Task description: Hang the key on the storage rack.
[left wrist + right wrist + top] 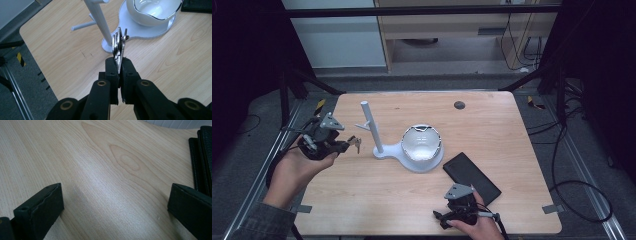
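Keys, small silver metal bunch [119, 46] | pinched edge-on in L gripper [119, 67], held left of white peg stand [373, 131] | R gripper [115, 202] spread, idle | risk: thin grip, keys could've slipped while hooking.

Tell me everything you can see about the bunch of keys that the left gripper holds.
The keys are a small bunch of flat, silvery metal pieces joined at the top by what looks like a ring. They stand on edge, pinched at their lower end between the shut black jaws of the left gripper, which alone touches them. They hang in the air above the wooden table, near the foot of the white stand. In the high view they poke out toward the stand's post.
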